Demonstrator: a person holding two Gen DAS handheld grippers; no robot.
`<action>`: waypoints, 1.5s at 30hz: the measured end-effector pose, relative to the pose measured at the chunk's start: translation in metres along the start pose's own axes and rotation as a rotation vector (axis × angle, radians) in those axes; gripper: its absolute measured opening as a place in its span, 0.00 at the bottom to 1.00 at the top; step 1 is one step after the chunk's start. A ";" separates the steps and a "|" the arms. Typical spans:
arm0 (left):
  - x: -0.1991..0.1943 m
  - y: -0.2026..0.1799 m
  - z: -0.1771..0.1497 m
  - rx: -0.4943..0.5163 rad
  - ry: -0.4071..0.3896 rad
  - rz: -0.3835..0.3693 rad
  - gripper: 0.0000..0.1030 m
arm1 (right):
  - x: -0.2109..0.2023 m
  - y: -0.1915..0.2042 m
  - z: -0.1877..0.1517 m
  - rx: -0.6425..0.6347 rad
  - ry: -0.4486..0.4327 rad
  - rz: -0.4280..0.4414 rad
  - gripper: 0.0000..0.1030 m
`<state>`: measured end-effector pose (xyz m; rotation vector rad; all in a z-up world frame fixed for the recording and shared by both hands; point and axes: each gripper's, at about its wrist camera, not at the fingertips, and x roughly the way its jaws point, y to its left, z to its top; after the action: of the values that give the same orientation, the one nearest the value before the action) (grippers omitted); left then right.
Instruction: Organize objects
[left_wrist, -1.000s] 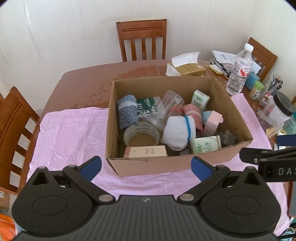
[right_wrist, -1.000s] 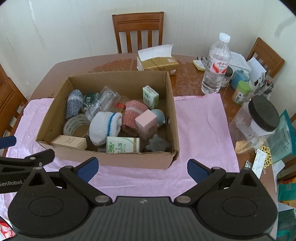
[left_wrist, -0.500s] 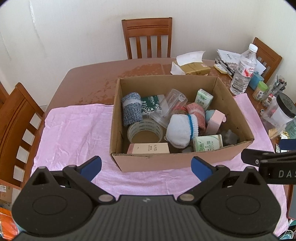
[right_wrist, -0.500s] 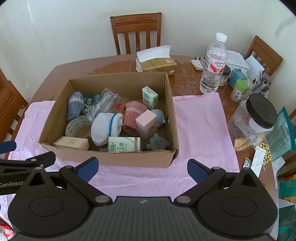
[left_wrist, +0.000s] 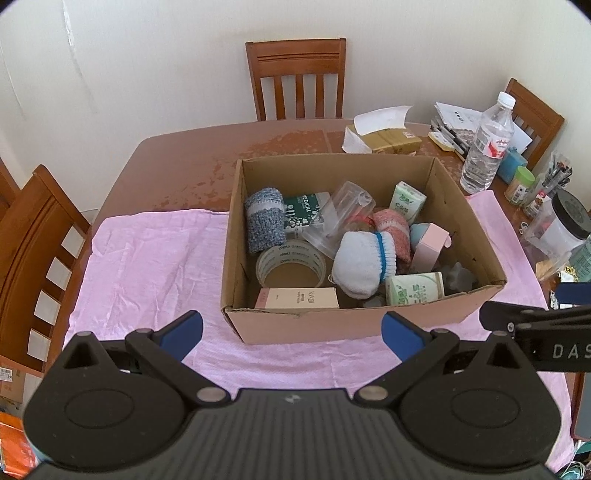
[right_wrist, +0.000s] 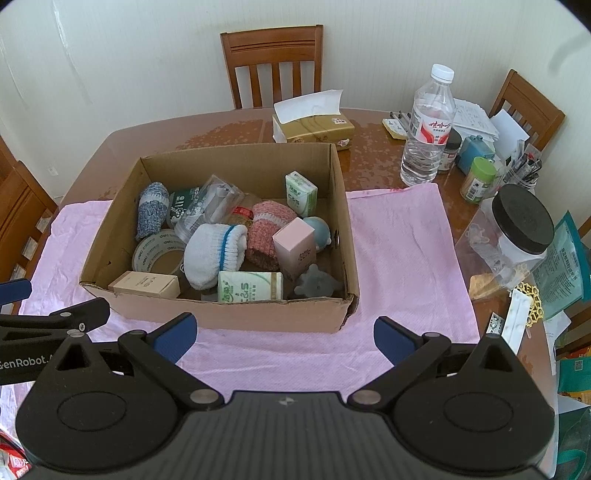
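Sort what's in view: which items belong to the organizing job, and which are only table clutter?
Job: cardboard box holding rolled socks, tape roll, tissue packs, pink carton; pink cloth; both open claws, left claw, right claw.

Clutter: water bottle, tissue box, black-lidded jar, pens.

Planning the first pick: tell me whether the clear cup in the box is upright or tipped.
Tipped. The clear cup lies on its side in the cardboard box, slanting across the green packet and the tape roll.
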<state>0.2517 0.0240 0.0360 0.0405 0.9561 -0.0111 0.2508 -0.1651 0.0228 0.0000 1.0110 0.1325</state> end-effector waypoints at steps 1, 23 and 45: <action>0.000 0.000 0.000 0.001 -0.001 0.000 1.00 | 0.000 0.000 0.000 0.000 0.000 0.000 1.00; -0.003 0.001 0.000 -0.006 -0.006 0.003 1.00 | -0.002 0.000 0.003 0.000 -0.005 0.004 1.00; -0.004 -0.001 0.001 -0.001 -0.005 0.006 1.00 | -0.003 0.000 0.003 0.001 -0.006 0.001 1.00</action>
<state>0.2498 0.0233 0.0400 0.0423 0.9507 -0.0048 0.2519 -0.1655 0.0264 0.0015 1.0047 0.1332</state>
